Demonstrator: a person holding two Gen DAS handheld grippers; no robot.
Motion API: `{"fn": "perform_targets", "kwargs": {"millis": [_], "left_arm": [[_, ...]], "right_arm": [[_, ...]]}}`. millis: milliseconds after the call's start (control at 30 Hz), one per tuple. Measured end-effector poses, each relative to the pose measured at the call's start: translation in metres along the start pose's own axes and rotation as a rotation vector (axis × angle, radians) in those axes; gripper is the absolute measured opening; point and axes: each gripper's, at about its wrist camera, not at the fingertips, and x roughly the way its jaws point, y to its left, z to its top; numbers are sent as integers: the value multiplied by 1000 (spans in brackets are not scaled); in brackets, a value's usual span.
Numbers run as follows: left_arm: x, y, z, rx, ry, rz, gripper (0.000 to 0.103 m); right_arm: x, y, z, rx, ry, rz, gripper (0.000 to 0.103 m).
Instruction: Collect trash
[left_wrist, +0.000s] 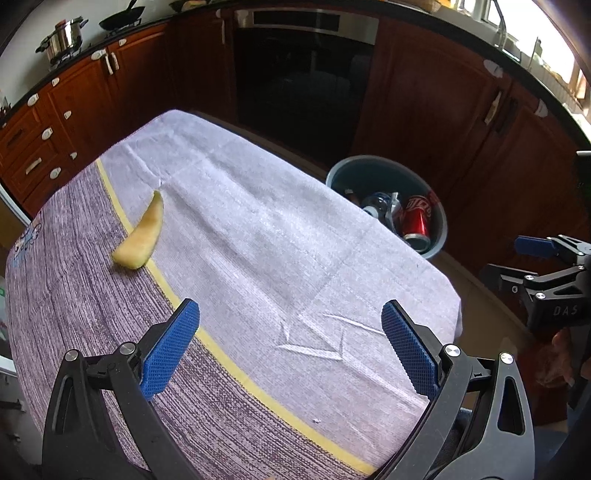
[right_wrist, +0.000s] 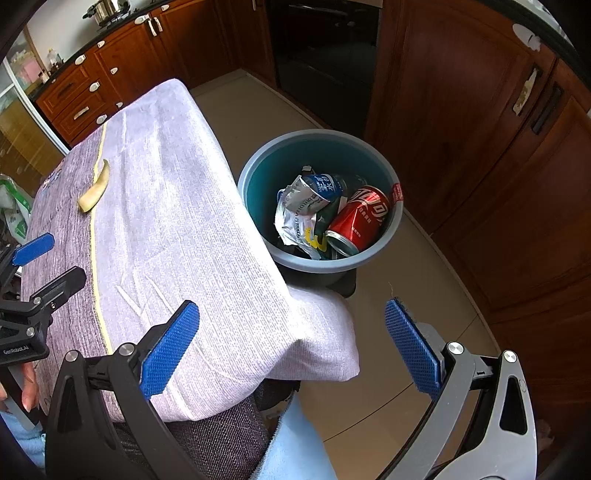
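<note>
Both claws, left (left_wrist: 290, 349) and right (right_wrist: 291, 349), gaping wide, holding nothing. Peel (left_wrist: 142, 234) alone on cloth (left_wrist: 258, 240); bin (right_wrist: 258, 177) part-filled. Next, probably: reach left, pinch peel.

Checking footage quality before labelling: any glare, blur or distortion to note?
Left wrist: strong fisheye bend, window blown out top right, peel sharp. Right wrist: same curving, black corners, can and bin crisp, cabinets dim.
</note>
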Motion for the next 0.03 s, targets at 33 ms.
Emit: {"fn": "perform_targets", "kwargs": {"millis": [33], "left_arm": [[0, 0, 0, 0, 0, 3, 99]], "right_arm": [[0, 0, 0, 0, 0, -1, 96]]}}
